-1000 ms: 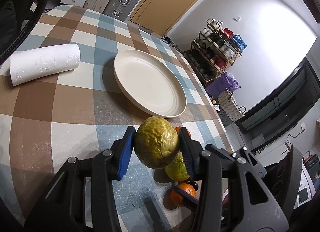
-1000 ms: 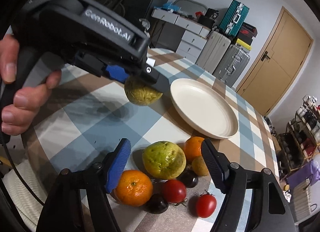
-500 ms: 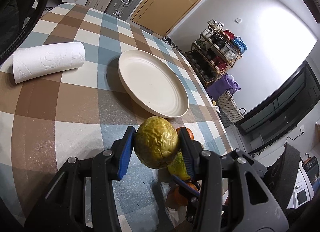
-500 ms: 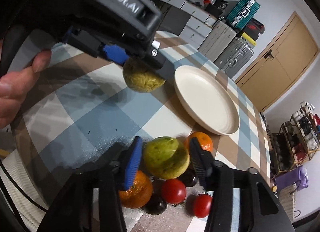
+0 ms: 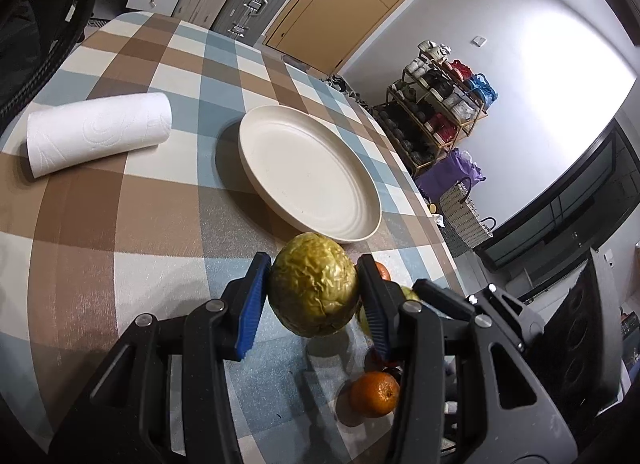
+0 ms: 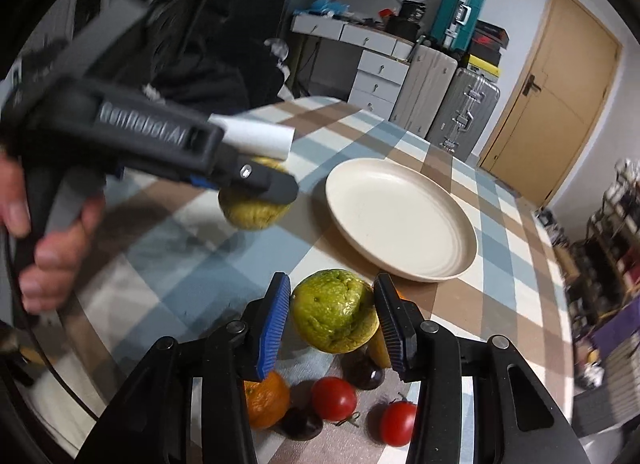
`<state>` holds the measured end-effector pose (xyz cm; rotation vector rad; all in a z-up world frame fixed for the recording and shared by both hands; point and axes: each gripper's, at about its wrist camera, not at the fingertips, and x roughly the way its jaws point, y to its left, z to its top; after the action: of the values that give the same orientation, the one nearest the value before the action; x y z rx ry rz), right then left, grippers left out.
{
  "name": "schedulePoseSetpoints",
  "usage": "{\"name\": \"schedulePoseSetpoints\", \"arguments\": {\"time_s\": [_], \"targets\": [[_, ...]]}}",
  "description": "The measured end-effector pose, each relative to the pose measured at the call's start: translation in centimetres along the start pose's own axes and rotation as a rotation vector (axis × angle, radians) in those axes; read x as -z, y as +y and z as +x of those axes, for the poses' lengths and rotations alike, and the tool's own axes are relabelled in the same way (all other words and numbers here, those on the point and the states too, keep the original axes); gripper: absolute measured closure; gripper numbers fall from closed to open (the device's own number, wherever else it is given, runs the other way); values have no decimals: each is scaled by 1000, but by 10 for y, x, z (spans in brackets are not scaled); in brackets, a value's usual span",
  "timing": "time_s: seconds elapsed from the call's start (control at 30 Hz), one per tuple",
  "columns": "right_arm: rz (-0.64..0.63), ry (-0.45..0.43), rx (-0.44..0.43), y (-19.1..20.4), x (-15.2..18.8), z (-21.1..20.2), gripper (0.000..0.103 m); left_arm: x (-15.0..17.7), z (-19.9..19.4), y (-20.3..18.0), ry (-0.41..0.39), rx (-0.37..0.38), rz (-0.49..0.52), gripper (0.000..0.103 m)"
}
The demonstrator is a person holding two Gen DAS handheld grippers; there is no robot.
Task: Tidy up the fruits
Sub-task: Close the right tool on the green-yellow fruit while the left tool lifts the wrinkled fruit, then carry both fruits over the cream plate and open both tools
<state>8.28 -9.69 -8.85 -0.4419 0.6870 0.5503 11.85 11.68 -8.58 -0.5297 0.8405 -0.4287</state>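
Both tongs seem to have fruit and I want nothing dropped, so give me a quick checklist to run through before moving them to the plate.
1. Left tongs grip on the wrinkled yellow fruit: ok, pads pressed on both sides.
2. Right tongs grip on the green fruit: cannot tell; pads sit at both sides, firm contact unclear.
3. Plate free to receive fruit: ok, nothing in it.
4. Path to the plate: ok; the paper towel roll lies off to one side.
5. Green fruit clear of the pile: cannot tell; an orange and tomatoes sit close below.
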Motion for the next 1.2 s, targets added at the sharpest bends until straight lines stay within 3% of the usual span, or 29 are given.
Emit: {"name": "schedulePoseSetpoints", "arguments": {"time_s": [0.37, 0.63, 0.87, 1.2], "targets": [[172, -82, -51, -60, -27, -4, 59, -24, 13, -18, -10, -28, 47, 61], [295, -99, -60, -132, -54, 9, 59, -76, 35, -52, -65, -85, 109, 61], [345, -89, -97, -178, -81, 37, 59, -119, 67, -75, -72, -150, 177, 61], [396, -61, -190, -199, -101, 100, 59, -153, 114, -62, -33, -207, 185, 61]]}}
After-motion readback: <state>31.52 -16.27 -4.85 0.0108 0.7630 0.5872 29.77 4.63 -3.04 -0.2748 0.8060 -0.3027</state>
